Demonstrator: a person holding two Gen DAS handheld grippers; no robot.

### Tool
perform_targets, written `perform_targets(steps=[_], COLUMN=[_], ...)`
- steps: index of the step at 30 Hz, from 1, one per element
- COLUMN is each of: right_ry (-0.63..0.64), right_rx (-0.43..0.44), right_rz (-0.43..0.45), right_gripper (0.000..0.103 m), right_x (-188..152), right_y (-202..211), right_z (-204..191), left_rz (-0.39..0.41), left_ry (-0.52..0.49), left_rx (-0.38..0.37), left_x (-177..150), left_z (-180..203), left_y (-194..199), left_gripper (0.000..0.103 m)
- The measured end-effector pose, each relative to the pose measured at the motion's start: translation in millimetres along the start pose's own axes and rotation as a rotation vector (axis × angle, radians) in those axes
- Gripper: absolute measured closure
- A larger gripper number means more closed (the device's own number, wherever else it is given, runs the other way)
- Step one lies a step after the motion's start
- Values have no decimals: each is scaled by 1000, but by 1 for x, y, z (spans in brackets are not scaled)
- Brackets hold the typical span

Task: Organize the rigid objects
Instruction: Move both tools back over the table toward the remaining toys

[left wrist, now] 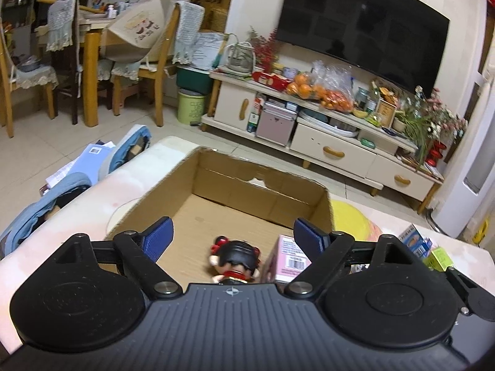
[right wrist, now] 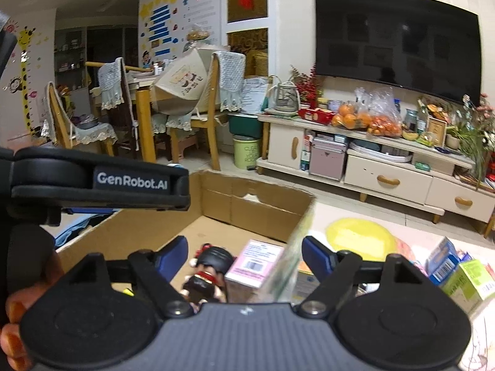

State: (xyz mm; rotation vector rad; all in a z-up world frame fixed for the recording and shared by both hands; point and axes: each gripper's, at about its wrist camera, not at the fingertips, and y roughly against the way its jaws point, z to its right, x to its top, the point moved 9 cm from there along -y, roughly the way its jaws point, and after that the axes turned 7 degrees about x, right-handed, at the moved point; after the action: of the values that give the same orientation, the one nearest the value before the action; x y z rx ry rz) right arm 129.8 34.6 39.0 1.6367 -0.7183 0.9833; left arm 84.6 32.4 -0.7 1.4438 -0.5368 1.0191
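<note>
An open cardboard box [left wrist: 216,167] stands on the pale table in front of me. On its floor lie a small doll [left wrist: 235,256] with black hair and red bows and, right beside it, a pink carton [left wrist: 289,256]. My left gripper [left wrist: 233,238] hangs open above the doll, its blue pads touching nothing. In the right wrist view the doll [right wrist: 210,262] and pink carton [right wrist: 256,262] show between the wide jaws of my right gripper [right wrist: 244,256]. A blurred pale greenish packet [right wrist: 289,266] stands close to the right pad; no pad presses it.
A blue carton [right wrist: 442,259] and a green carton [right wrist: 470,281] lie on the table right of the cardboard box, near a yellow round patch [right wrist: 359,235]. The black housing of the other tool [right wrist: 96,182] and a hand [right wrist: 12,309] fill the left. A TV cabinet [left wrist: 334,151] stands beyond.
</note>
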Motion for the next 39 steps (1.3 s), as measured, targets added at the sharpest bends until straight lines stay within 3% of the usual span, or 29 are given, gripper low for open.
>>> perform_targets(steps=[8,39], right_ry=[-54,-179], right_rx=[-46,-207], right_rz=[19,32], right_gripper=[13,11], right_x=[-9,-64], right_y=[17,69], right_z=[26,144], left_rz=[-9,-33], left_ry=[-64,-288], left_rx=[-34,-101], left_x=[-6,-25], left_z=[10,27], left_y=[-4,-14], left_gripper=[0,0])
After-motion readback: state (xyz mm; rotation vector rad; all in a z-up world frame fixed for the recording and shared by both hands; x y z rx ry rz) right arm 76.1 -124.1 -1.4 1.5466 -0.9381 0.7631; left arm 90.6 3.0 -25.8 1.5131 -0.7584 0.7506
